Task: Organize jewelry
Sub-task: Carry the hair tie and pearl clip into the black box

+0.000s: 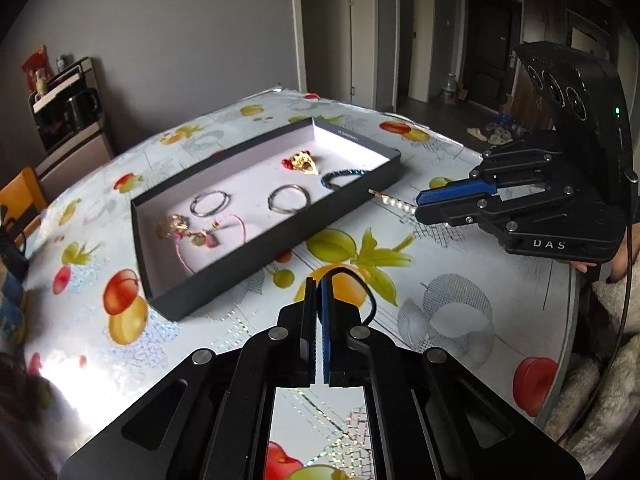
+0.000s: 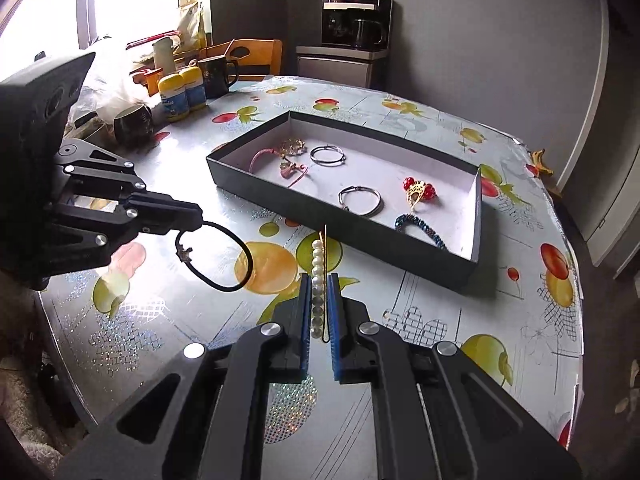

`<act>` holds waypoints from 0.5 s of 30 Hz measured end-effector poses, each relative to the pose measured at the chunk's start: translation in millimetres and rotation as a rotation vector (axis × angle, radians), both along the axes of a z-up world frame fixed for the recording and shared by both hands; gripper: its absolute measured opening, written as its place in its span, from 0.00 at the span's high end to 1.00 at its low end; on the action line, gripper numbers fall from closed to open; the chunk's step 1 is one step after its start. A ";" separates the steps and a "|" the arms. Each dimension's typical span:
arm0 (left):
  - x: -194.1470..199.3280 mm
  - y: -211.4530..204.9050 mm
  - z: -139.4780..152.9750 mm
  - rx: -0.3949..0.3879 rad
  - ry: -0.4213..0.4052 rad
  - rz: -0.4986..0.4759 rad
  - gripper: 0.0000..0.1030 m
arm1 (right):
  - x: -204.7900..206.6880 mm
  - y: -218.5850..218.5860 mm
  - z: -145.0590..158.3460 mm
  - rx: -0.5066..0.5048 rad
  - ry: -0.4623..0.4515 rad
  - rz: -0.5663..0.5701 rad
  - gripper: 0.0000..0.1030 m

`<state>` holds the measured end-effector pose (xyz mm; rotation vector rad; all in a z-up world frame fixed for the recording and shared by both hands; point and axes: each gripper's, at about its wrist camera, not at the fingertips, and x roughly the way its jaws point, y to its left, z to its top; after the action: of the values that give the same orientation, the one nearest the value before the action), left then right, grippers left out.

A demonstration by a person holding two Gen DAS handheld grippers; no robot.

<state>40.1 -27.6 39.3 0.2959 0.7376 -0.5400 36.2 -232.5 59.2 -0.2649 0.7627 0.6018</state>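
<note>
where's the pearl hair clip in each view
Left wrist view: the pearl hair clip sticks out of the right gripper, right of centre.
Right wrist view: the clip stands upright between that gripper's fingers, bottom centre.
Shared landmark: the dark box, just beyond the clip.

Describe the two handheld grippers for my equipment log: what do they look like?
Both look alike. The right gripper has a matte black linkage frame with round silver pivot pins, blue ribbed finger pads, white "DAS" lettering, a black housing with three round lenses, a green light and a thin black cable. The left gripper shows the same black frame and silver pins. A fluffy cream sleeve shows beside the right one.
</note>
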 end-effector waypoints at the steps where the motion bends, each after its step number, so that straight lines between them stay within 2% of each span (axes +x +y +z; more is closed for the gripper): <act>1: 4.2 0.9 6.1 0.006 -0.016 0.007 0.98 | 3.6 0.1 3.2 0.003 -0.007 -0.004 0.93; 8: 61.0 3.3 37.6 -0.019 -0.075 0.101 0.98 | 50.8 -2.3 30.4 0.052 -0.049 -0.062 0.93; 15: 130.2 -4.5 38.6 -0.075 -0.042 0.184 0.98 | 121.3 -19.0 39.9 0.170 -0.021 -0.199 0.93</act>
<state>170.3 -32.0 77.8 0.1671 0.6942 -0.3845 157.5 -251.5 99.0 -0.0378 0.7031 0.4708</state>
